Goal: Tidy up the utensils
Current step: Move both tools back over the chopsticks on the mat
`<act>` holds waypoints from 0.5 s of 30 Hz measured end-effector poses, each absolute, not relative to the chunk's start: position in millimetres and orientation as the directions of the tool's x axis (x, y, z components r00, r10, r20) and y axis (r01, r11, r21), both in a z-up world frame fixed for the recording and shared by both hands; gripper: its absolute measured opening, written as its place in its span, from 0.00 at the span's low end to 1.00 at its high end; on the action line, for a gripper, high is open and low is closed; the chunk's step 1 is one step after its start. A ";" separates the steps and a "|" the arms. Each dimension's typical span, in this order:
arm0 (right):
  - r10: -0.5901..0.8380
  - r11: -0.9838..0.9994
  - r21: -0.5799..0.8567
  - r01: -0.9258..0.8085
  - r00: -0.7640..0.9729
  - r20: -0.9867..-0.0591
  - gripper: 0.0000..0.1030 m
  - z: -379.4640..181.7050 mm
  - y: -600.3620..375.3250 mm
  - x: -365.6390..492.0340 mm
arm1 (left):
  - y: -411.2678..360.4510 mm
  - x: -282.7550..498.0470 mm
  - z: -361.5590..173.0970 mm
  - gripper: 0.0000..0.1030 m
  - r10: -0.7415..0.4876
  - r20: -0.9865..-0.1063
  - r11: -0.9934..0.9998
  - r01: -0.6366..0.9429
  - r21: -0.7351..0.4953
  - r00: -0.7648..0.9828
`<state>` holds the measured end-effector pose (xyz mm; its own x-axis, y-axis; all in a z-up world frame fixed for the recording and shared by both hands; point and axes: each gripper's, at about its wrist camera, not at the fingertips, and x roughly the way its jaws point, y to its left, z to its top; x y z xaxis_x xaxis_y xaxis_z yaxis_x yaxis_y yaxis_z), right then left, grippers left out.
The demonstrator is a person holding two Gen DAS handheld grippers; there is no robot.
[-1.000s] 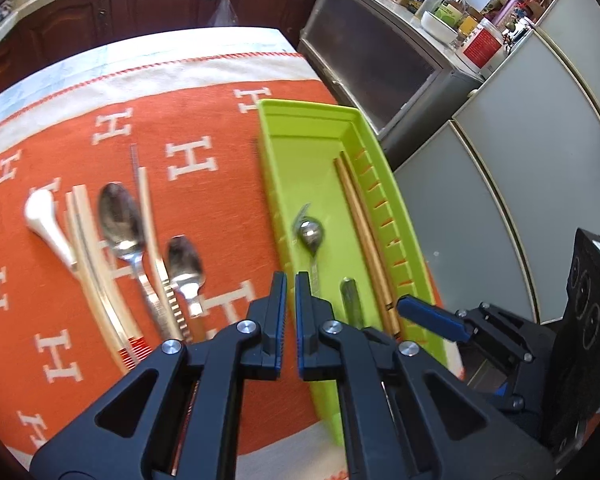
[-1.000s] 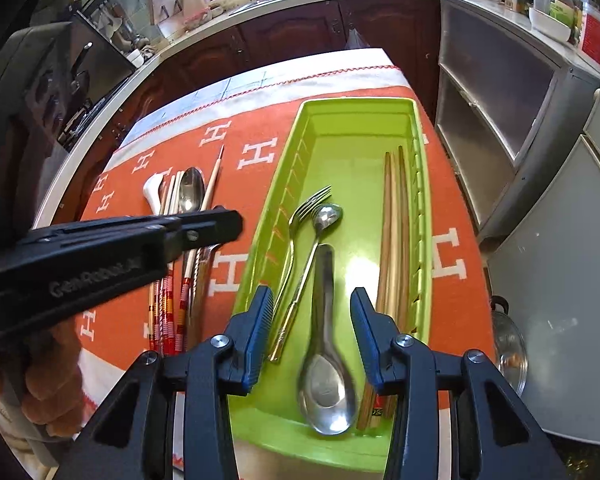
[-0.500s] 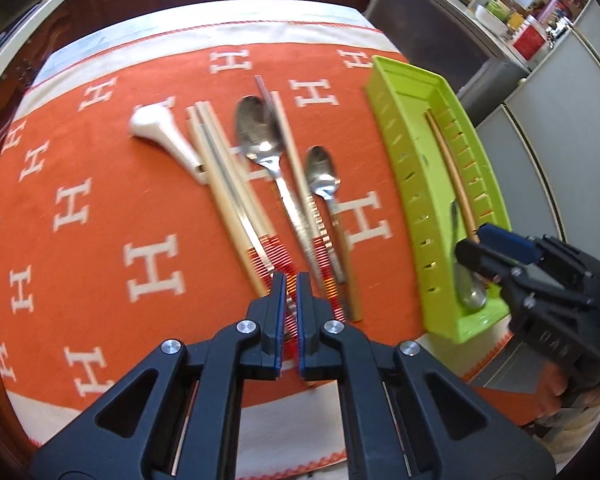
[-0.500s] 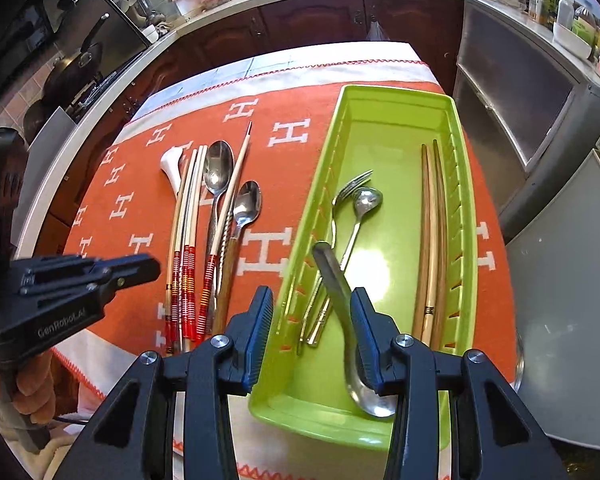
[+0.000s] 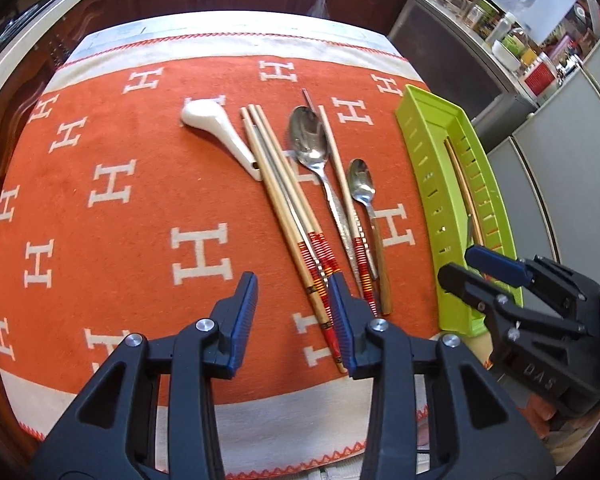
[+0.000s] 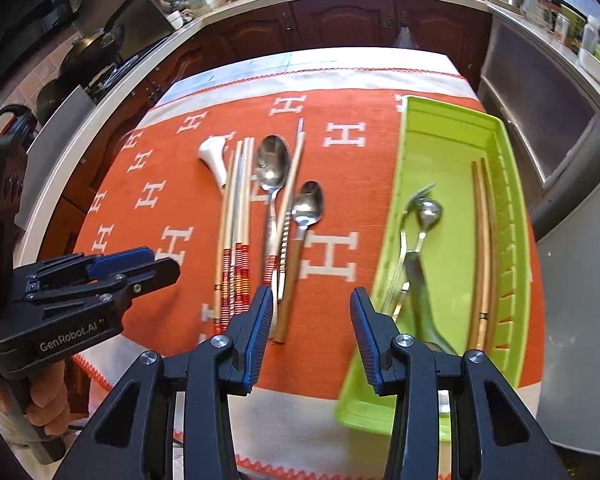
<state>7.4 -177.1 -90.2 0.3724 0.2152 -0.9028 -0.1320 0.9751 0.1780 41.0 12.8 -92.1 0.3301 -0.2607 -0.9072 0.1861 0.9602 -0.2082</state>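
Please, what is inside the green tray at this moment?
In the green tray lie a fork, a small spoon, a large spoon and a pair of wooden chopsticks. The right gripper's finger covers the tray's near left corner.

Orange H-patterned cloth (image 5: 112,240), lime-green tray (image 6: 456,128), red-banded chopsticks (image 5: 296,224).

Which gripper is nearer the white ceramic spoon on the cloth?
Left. The left gripper hovers over the cloth just below the white ceramic spoon; the right gripper sits farther off, by the green tray.
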 end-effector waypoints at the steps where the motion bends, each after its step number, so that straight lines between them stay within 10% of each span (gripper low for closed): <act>1: 0.216 0.974 0.175 -0.142 0.365 -0.906 0.39 -90.8 -172.1 7.2 | 14.7 41.5 -92.9 0.32 -0.259 -0.908 0.961 0.181 -0.208 0.330; 15: 0.219 0.964 0.155 -0.214 0.321 -0.921 0.39 -103.1 -129.7 18.2 | 35.8 52.8 -103.6 0.32 -0.221 -0.919 0.974 0.121 -0.192 0.325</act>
